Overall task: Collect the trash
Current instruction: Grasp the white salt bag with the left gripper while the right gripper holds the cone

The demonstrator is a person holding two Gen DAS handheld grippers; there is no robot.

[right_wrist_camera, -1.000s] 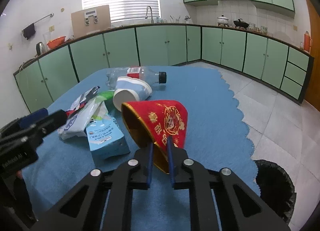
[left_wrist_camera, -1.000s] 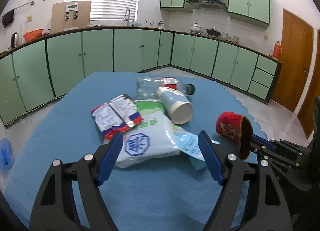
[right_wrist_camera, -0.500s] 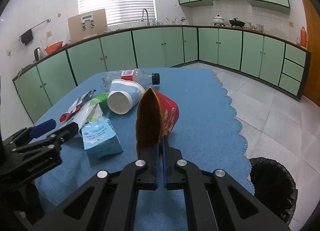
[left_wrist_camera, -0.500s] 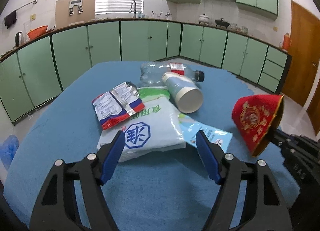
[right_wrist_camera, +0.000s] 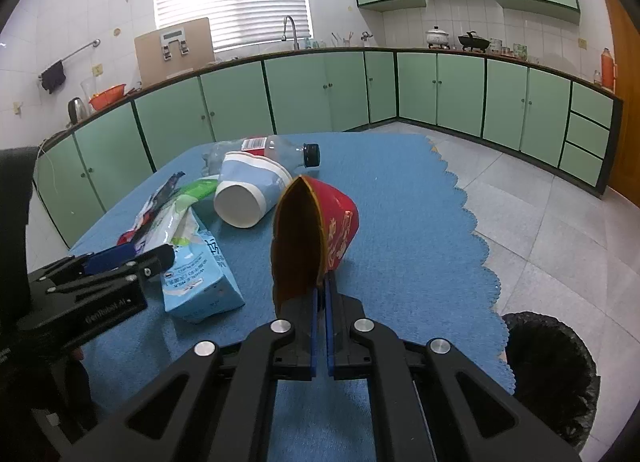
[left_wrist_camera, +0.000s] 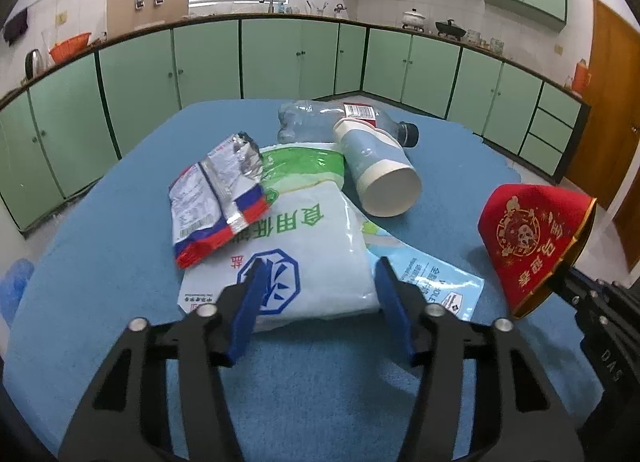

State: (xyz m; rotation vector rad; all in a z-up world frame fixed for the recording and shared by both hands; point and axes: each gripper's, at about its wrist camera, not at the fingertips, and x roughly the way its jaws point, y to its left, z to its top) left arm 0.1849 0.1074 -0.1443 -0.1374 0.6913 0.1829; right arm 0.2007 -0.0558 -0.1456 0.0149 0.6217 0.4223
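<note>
Your right claw (right_wrist_camera: 319, 294) pinches the flattened red cup (right_wrist_camera: 320, 222) above the bench (right_wrist_camera: 420, 230). Your left claw (left_wrist_camera: 320, 282) has just been closing, jaws still apart astride the white bag (left_wrist_camera: 312, 254).

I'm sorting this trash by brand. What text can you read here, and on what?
"食用低", with further characters hidden: white bag.
"WHOLE MILK": blue carton.
"GenRobot.AI": body of the left tongs.
"DAS": body of the right tongs.
Too small or blurred to read: gold characters on the red cup, print on the snack wrapper, the bottle label.
</note>
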